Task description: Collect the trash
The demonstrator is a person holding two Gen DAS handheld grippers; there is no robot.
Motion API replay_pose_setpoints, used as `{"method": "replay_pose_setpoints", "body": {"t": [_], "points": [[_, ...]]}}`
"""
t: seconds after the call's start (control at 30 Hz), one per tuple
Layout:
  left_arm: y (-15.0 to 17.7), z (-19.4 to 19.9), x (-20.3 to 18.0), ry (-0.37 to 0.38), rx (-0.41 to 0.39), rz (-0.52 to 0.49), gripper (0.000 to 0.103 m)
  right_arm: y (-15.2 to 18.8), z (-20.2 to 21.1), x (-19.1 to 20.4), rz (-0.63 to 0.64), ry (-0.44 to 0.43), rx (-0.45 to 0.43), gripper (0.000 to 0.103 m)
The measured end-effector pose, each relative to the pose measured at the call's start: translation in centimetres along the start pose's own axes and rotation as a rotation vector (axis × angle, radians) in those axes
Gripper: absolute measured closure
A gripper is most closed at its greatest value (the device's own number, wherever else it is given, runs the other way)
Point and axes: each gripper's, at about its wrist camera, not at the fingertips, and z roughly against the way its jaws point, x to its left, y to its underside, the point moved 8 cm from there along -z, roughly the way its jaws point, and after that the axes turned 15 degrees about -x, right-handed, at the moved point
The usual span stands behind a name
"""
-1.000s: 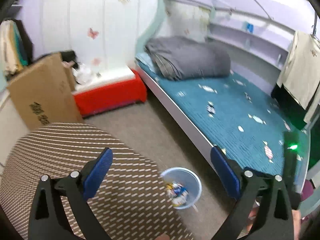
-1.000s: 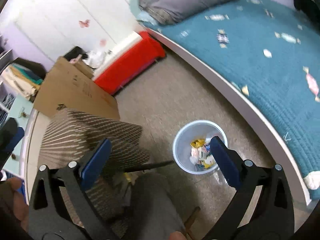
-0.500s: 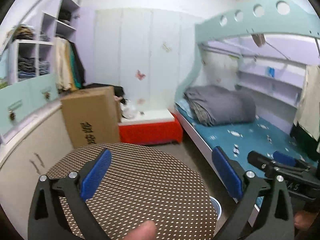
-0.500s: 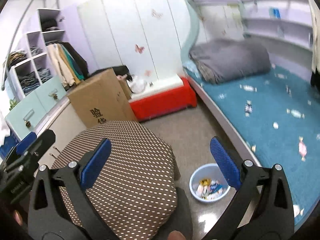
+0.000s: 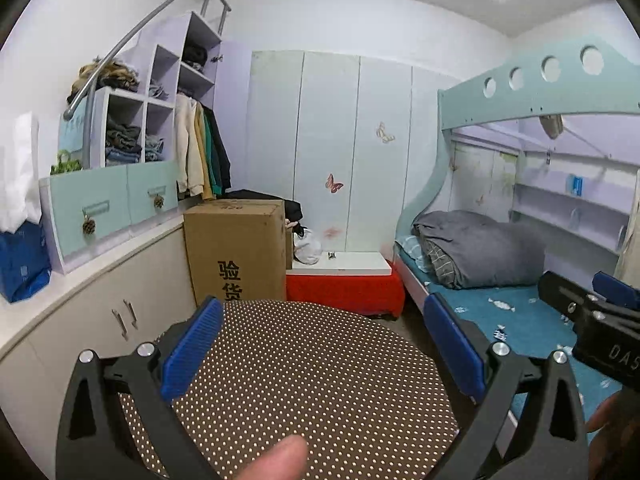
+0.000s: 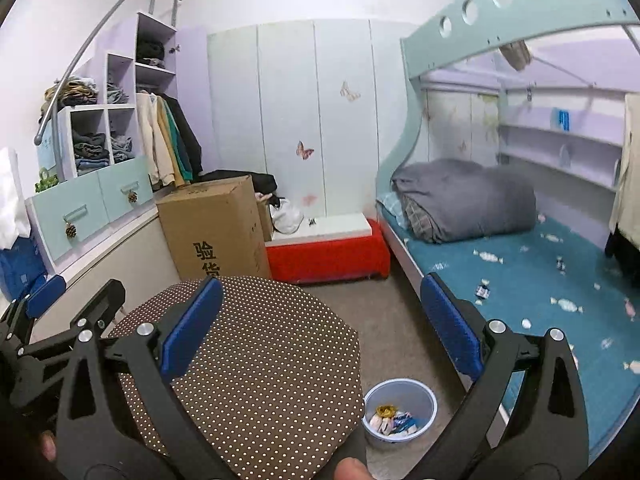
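A teal-sheeted bunk bed (image 6: 532,280), strewn with small candy wrappers (image 6: 489,256), fills the right side. A round brown table with white dots (image 6: 256,360) sits below both grippers. On the floor between table and bed stands a pale blue plastic bin (image 6: 400,390) holding wrappers. The left gripper (image 5: 320,348) and the right gripper (image 6: 316,320) both have blue-padded fingers spread wide, holding nothing.

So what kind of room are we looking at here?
Most likely a child's bedroom. There is a bunk bed with a folded grey quilt, butterfly stickers on the wardrobe doors, and open shelves stuffed with folded clothes. A small bin with wrappers stands on the floor.
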Motion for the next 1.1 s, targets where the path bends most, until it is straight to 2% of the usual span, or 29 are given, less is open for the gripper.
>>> {"method": "replay_pose_setpoints", "body": {"t": [0.33, 1.1], "points": [[-0.8, 2.0, 0.3, 0.001, -0.024, 0.007, 0.005, -0.7, 1.7, 1.0, 0.022, -0.008, -0.040, 0.006], [-0.6, 2.5, 1.1, 0.002, -0.017, 0.029, 0.005, -0.1, 1.7, 1.0, 0.018, 0.006, -0.035, 0.006]]}}
